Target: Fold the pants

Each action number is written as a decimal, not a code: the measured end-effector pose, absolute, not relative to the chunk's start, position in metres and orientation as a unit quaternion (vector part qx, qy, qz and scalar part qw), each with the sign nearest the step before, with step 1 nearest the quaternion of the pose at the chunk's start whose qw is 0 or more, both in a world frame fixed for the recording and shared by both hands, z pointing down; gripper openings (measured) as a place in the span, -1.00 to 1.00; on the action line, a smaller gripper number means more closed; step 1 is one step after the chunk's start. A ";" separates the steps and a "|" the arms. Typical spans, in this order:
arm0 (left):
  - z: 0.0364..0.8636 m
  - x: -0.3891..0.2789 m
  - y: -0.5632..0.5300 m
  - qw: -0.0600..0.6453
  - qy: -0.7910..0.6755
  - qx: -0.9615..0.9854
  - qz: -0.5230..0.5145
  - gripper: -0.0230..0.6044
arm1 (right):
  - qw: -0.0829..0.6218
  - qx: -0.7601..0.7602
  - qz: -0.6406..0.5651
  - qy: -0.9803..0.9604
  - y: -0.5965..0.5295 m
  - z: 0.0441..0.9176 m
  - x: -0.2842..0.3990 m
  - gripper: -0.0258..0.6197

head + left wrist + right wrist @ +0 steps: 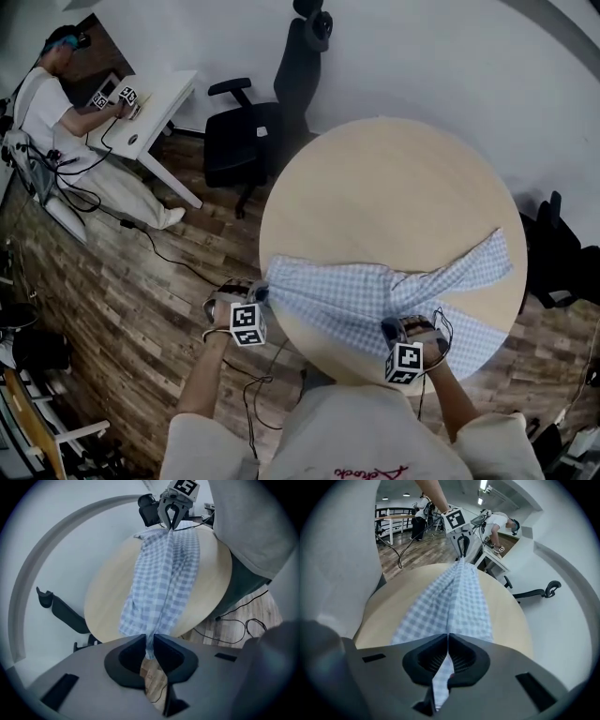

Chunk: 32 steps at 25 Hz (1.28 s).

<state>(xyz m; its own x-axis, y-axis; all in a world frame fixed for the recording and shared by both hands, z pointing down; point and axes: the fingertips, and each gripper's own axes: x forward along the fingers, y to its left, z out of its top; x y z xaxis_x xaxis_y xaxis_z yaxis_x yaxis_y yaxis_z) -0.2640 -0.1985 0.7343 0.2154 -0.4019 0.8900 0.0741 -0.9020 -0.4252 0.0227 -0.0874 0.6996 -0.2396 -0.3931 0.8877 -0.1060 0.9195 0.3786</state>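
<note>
Here, pants [366, 295] held, left gripper [149, 644], right gripper [447, 641] (shirt script [370, 472] illegible)

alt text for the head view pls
The left hand-held gripper and right hand-held gripper each pinch the checked pants, stretched between them along the near edge of a round table. Beyond it stands an office chair.

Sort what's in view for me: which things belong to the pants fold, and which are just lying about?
Job: pants, pinched by the left gripper and the right gripper; the round table under them.
Lying about: office chair, white desk, the person at it, cables on the floor.
</note>
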 end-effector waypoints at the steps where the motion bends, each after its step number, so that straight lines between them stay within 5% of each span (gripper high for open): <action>1: 0.745 -0.268 -0.190 0.185 0.102 -0.753 -0.623 -0.75 | 0.596 0.158 -0.108 -0.780 -0.081 0.708 0.020 -0.81; 11: 0.761 -0.272 -0.153 0.109 0.122 -0.783 -0.601 -0.64 | 0.603 0.117 -0.013 -0.789 -0.036 0.753 0.007 -0.69; 19: 0.704 -0.237 -0.202 0.154 0.184 -0.818 -0.522 -0.65 | 0.548 0.223 -0.011 -0.806 -0.077 0.715 0.003 -0.73; 23: 0.664 -0.176 -0.226 0.137 0.209 -0.867 -0.431 -0.75 | 0.443 0.360 0.047 -0.820 -0.108 0.671 0.018 -0.83; 32: 0.615 -0.001 -0.207 -0.078 0.155 -0.963 -0.205 -0.83 | 0.101 0.663 0.218 -0.709 -0.104 0.580 0.163 -0.83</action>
